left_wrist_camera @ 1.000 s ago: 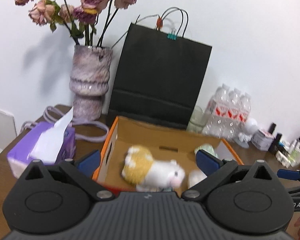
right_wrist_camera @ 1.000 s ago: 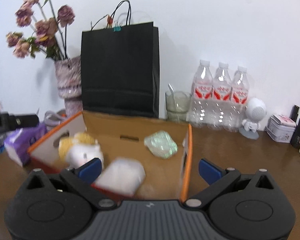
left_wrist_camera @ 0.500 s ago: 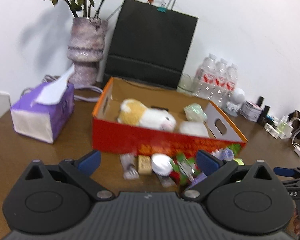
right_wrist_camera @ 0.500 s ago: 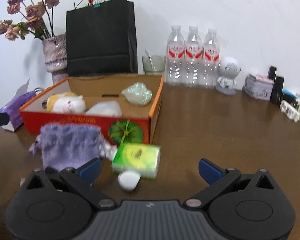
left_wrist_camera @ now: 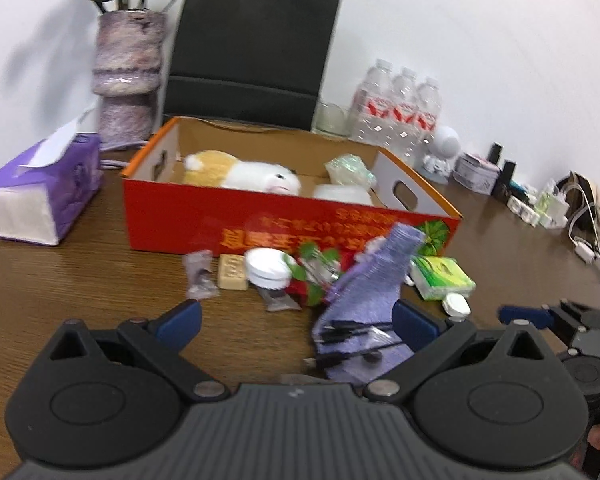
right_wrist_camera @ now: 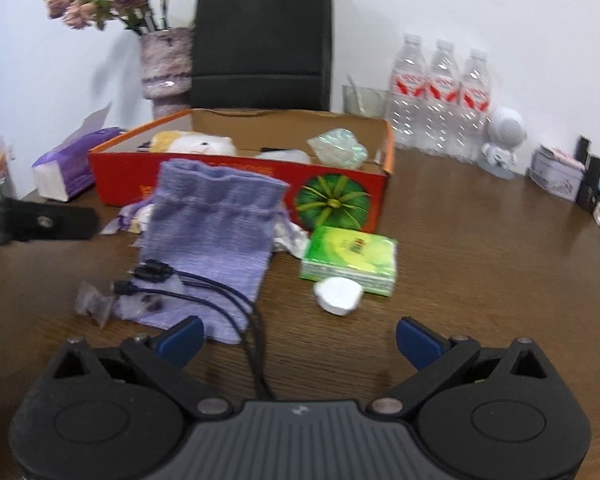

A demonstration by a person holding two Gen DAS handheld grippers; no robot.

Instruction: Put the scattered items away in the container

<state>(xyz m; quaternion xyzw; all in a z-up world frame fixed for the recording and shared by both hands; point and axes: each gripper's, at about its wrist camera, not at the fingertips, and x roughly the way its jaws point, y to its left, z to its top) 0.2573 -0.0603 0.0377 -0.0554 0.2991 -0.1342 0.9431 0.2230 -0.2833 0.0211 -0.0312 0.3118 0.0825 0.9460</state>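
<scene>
Both claws gape wide and empty: the left gripper (left_wrist_camera: 296,322) and right gripper (right_wrist_camera: 298,336) hover low over the brown wooden table (right_wrist_camera: 480,248). The knitted lilac drawstring pouch (right_wrist_camera: 212,228), green tissue packet (right_wrist_camera: 350,258) and small white round case (right_wrist_camera: 338,295) lie scattered just in front of the red cardboard box (right_wrist_camera: 244,188), where a white-and-yellow plush toy (left_wrist_camera: 240,174) already sits.

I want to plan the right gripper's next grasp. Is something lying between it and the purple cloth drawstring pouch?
Only partly. The black cable with several plug ends lies across the near end of the purple cloth drawstring pouch, running back toward the open right gripper. Otherwise the brown wooden table between them is bare.
</scene>
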